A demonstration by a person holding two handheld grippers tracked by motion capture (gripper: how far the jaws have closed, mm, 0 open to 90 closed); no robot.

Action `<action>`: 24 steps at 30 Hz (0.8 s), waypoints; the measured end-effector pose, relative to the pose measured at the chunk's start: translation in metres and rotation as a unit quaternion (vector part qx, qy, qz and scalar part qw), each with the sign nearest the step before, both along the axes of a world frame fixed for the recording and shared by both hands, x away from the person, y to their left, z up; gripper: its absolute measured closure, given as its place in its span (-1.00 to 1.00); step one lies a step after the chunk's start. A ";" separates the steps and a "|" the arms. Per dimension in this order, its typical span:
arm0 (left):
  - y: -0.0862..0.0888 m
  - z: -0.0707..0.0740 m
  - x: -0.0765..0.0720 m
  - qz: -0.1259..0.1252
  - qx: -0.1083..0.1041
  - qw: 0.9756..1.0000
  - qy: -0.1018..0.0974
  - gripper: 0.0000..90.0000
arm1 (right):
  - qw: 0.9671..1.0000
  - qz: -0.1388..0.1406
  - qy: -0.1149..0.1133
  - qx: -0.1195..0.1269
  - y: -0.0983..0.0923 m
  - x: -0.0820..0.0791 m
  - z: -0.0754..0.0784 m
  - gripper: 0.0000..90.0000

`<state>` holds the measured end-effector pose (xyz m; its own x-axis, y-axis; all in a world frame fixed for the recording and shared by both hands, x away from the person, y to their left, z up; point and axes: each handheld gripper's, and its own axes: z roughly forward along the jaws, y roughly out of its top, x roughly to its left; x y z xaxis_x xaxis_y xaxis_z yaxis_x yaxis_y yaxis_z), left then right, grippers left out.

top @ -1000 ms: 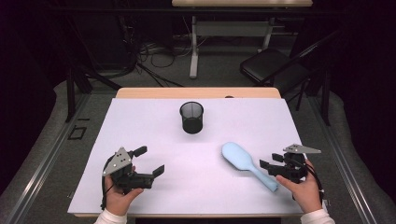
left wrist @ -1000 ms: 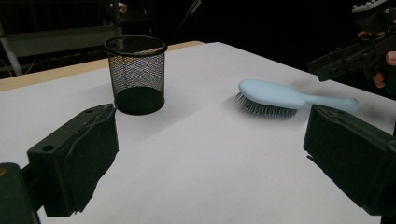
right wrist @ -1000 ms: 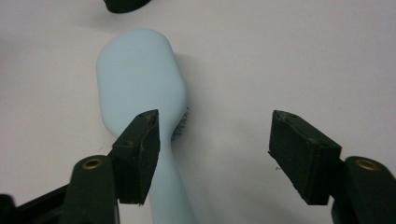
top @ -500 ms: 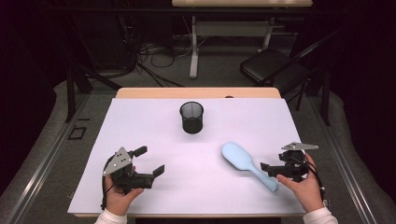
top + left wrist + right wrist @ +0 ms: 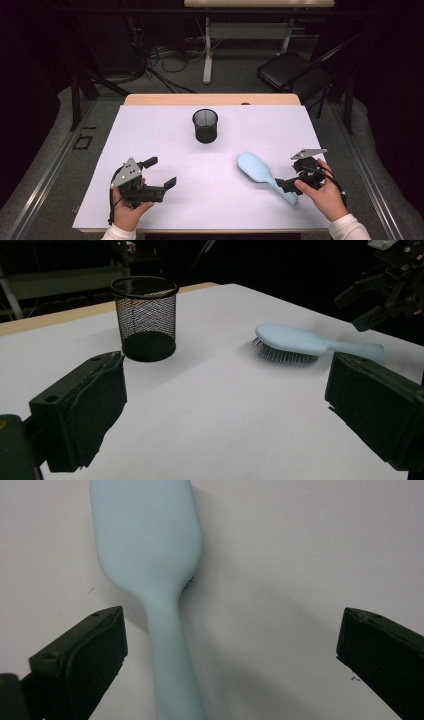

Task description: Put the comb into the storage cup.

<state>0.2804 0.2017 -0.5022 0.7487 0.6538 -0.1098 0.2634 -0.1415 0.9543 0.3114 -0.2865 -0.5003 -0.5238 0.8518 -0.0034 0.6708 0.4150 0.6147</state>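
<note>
A light blue hairbrush (image 5: 257, 170) (image 5: 290, 340) (image 5: 150, 545) lies bristles down on the white table cover (image 5: 150, 130), handle toward the near right. My right gripper (image 5: 289, 177) (image 5: 235, 625) hovers over that handle. Its jaws have just been opening and now stand wide, with the handle between them nearer the left jaw and no pad touching it. A black mesh cup (image 5: 205, 125) (image 5: 145, 315) stands upright at the middle back. My left gripper (image 5: 161, 172) (image 5: 225, 385) rests open at the near left with nothing between its jaws.
In the left gripper view the right gripper (image 5: 385, 285) shows beyond the brush handle. A wooden strip (image 5: 210, 99) edges the table's far side. On the floor behind are a dark chair (image 5: 290, 70), a table leg (image 5: 206, 50) and cables.
The right gripper's jaws have spread wider above the brush handle and the hand has shifted slightly left. The brush, the cup and the left gripper have stayed put.
</note>
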 end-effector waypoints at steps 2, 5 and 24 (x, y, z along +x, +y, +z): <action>0.000 0.000 0.000 0.000 0.000 1.000 0.000 -0.93 | 1.000 0.009 0.004 -0.011 0.004 0.002 0.002 -1.00; 0.000 0.000 0.000 0.000 0.000 1.000 0.000 -0.93 | 1.000 0.015 0.005 -0.015 0.007 0.004 0.004 -1.00; 0.000 0.000 0.000 -0.001 0.001 1.000 0.002 -0.93 | 0.997 0.038 0.030 -0.058 0.020 0.018 0.010 -1.00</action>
